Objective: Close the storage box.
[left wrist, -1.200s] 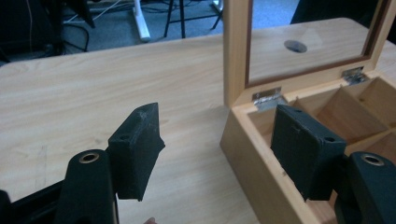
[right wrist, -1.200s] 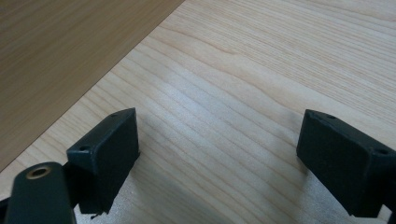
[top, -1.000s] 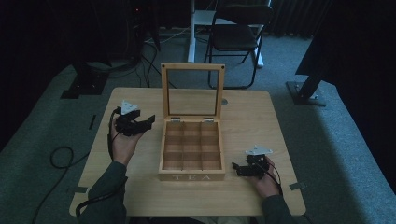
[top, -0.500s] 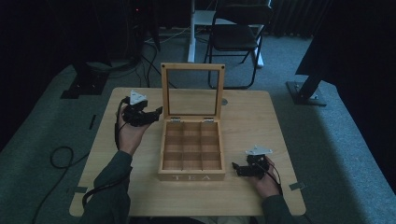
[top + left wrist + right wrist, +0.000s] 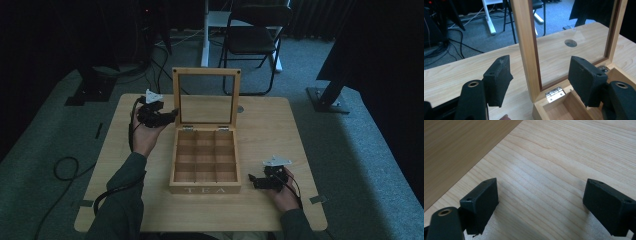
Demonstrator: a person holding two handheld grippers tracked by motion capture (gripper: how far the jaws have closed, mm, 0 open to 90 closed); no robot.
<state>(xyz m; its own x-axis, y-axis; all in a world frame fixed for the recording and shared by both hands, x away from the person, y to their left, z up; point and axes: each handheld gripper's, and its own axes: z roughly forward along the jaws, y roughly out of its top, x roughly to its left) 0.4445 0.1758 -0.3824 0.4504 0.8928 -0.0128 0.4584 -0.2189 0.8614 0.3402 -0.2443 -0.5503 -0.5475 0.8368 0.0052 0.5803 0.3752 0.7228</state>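
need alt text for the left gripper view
The left gripper straddles the side post of the tea box's upright glass lid, its two black fingers standing apart on either side of the post without touching it. Below are a metal hinge and an empty corner compartment; behind lies the wooden table.

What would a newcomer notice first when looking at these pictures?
Probably the wooden tea box at the table's middle, its glass lid upright and its compartments empty. Next, the left gripper at the lid's left frame post, which stands between its closing jaws, untouched. The right gripper lies open beside the box.
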